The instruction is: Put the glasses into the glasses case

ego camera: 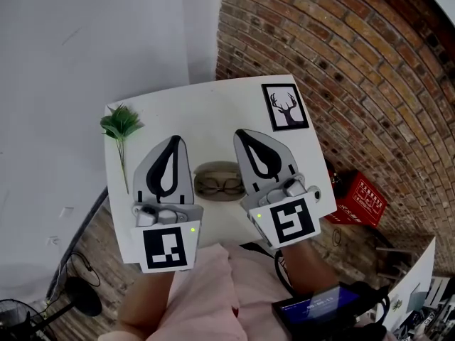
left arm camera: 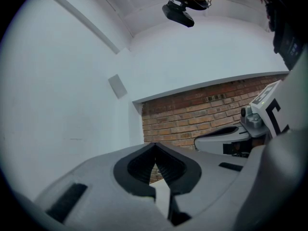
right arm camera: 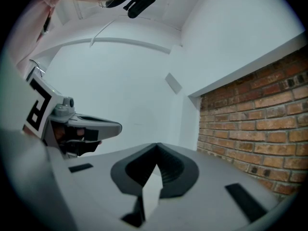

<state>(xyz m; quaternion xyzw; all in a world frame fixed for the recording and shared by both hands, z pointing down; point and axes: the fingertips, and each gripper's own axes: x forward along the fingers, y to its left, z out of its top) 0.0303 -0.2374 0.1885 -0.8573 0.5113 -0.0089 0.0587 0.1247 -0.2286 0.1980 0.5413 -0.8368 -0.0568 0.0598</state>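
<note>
In the head view a tan oval glasses case (ego camera: 217,169) lies on the white table (ego camera: 213,112), and dark-rimmed glasses (ego camera: 220,186) rest in it. My left gripper (ego camera: 175,140) hovers to the left of the case and my right gripper (ego camera: 238,132) to its right, both pointing level toward the far edge. Neither touches the case or the glasses. In the left gripper view the left gripper (left arm camera: 154,145) has its tips together with nothing between them. The right gripper (right arm camera: 157,145) looks the same in its own view. Each gripper view shows only walls and the other gripper.
A green plant sprig (ego camera: 121,123) lies at the table's left edge and a framed deer picture (ego camera: 285,106) at its far right corner. A brick wall (ego camera: 355,62) stands to the right, with a red box (ego camera: 360,198) on the floor. A dark device (ego camera: 320,308) sits near the person's lap.
</note>
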